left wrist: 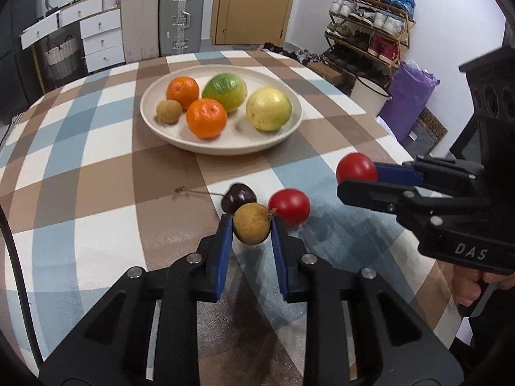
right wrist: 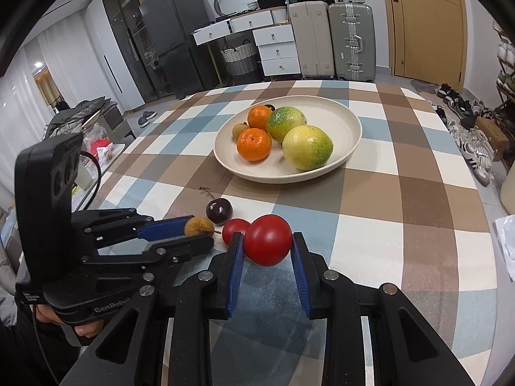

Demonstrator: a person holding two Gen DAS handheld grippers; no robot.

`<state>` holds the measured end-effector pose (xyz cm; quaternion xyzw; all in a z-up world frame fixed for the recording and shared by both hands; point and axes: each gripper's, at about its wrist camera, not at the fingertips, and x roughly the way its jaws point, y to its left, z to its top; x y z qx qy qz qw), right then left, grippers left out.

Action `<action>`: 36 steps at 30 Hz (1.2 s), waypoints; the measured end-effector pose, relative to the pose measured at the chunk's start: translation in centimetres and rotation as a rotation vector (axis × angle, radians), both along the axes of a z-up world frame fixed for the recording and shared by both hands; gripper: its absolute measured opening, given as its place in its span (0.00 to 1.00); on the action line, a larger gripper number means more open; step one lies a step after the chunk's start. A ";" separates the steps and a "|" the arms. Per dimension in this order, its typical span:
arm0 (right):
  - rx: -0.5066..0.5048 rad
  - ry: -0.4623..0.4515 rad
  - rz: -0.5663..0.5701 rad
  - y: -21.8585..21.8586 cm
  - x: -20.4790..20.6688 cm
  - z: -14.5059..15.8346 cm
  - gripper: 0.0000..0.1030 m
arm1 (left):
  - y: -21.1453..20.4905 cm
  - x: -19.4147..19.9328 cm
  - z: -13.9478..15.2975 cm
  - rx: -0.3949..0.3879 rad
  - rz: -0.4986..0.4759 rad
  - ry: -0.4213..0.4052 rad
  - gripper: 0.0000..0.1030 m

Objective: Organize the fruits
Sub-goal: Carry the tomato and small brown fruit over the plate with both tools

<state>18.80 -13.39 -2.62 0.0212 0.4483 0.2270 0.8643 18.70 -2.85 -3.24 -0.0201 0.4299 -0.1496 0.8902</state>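
Both grippers, left (left wrist: 251,225) and right (right wrist: 267,241), are gripping: I'm holding longan (left wrist: 251,227) and tomato (right wrist: 267,239), plate (right wrist: 347,148) lying ahead.

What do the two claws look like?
Both are black plastic with blue ridged pads inside the fingers and silver round bolts. The right claw has white letters "DAS" on its handle. The left claw reads "GenRobot" and trails a thin black cable. Each carries a boxy black block on top.
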 end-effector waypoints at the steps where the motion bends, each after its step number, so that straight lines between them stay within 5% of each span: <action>1: 0.001 -0.002 0.000 -0.1 0.1 0.0 0.29 | 0.2 0.0 0.4 -0.002 0.007 -0.010 0.21; 14: 0.010 -0.014 -0.016 -0.9 2.1 0.9 0.29 | 1.5 2.5 3.3 0.019 0.059 -0.077 0.21; 36: 0.038 -0.010 0.010 1.1 7.2 1.5 0.29 | 2.3 7.7 2.4 0.040 0.111 -0.080 0.21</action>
